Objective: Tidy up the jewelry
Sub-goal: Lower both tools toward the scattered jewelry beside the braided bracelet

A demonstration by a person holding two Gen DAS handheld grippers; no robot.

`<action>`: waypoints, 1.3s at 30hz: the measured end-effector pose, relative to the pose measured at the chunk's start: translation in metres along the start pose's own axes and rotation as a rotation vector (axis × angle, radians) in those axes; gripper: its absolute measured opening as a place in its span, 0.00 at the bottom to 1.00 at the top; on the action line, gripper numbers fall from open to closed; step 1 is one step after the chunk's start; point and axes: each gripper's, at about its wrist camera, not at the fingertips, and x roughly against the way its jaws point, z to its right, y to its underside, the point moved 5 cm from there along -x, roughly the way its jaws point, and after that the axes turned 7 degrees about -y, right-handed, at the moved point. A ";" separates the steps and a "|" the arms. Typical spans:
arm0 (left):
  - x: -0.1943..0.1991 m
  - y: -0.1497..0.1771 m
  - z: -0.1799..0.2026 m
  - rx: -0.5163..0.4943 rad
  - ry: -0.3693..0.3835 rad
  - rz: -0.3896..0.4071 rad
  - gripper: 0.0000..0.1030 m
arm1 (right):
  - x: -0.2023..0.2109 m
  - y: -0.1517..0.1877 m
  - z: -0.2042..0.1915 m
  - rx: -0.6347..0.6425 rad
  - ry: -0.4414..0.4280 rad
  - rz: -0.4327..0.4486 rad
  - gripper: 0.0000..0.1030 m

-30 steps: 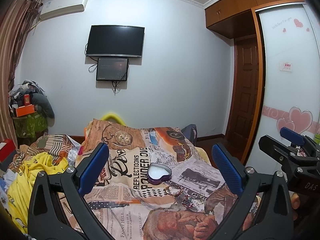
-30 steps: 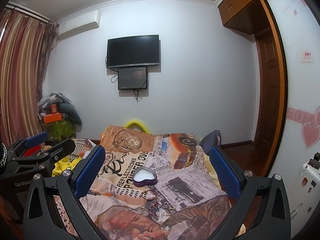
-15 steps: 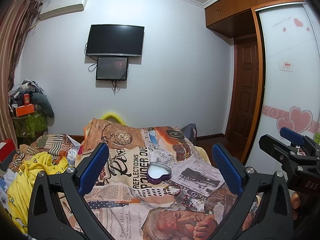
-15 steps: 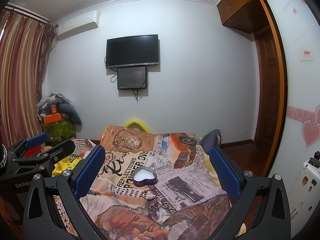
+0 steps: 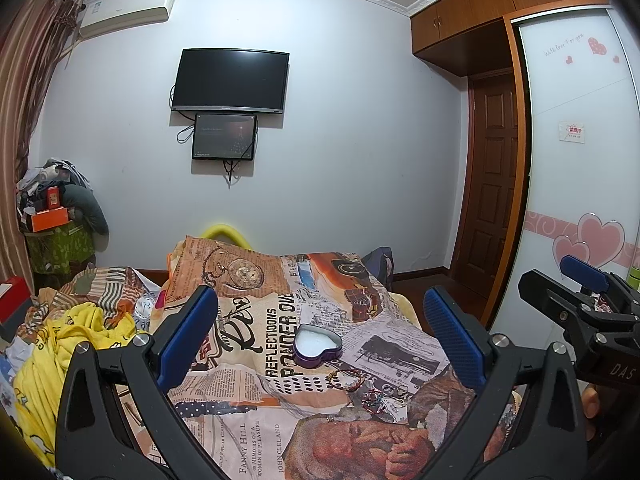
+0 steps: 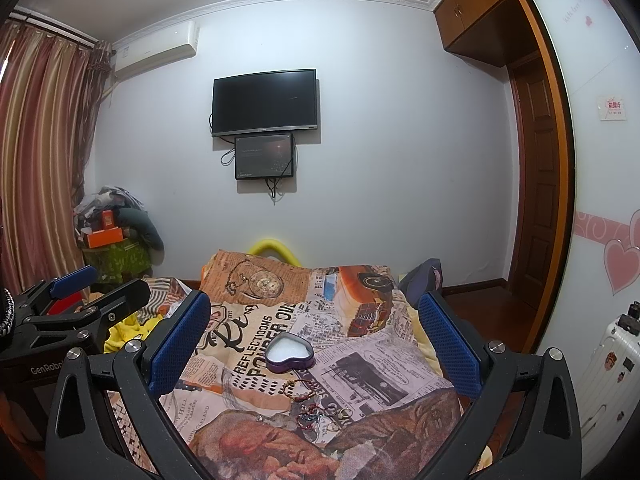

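A home bedroom; bed (image 5: 280, 360), wardrobe (image 5: 576, 160), wall television (image 5: 230, 80).

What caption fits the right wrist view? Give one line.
Open right gripper hovers above heart-shaped tin and loose jewelry on newspaper-print blanket.

Readable print on the blanket and tools

The blanket (image 5: 256, 344) reads "REFLECTIOONS", "FANNY HILL", "JOHN CLELAND"; the left tongs (image 6: 100, 300) carry "GenRobo", the right tongs (image 5: 580, 292) "DAS".

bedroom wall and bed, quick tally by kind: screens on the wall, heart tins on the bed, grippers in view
screens on the wall: 2, the large tv and the small monitor
heart-shaped tin on the bedspread: 1
grippers, jaws open: 2, left gripper and right gripper
total: 5
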 end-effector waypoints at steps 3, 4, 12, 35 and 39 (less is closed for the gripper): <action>-0.001 0.000 0.000 -0.001 -0.001 0.000 1.00 | 0.000 0.000 0.000 -0.001 0.000 -0.002 1.00; -0.001 0.000 0.000 -0.001 -0.001 -0.001 1.00 | 0.000 0.000 0.000 0.000 0.000 -0.001 1.00; -0.005 0.005 0.000 -0.001 0.002 -0.013 1.00 | -0.003 0.002 0.002 0.003 0.006 -0.007 1.00; -0.146 0.081 -0.006 -0.112 0.014 -0.383 1.00 | -0.085 0.073 0.060 -0.049 0.082 -0.333 1.00; -0.170 0.108 -0.006 -0.129 0.051 -0.496 0.98 | -0.103 0.097 0.065 -0.065 0.058 -0.417 1.00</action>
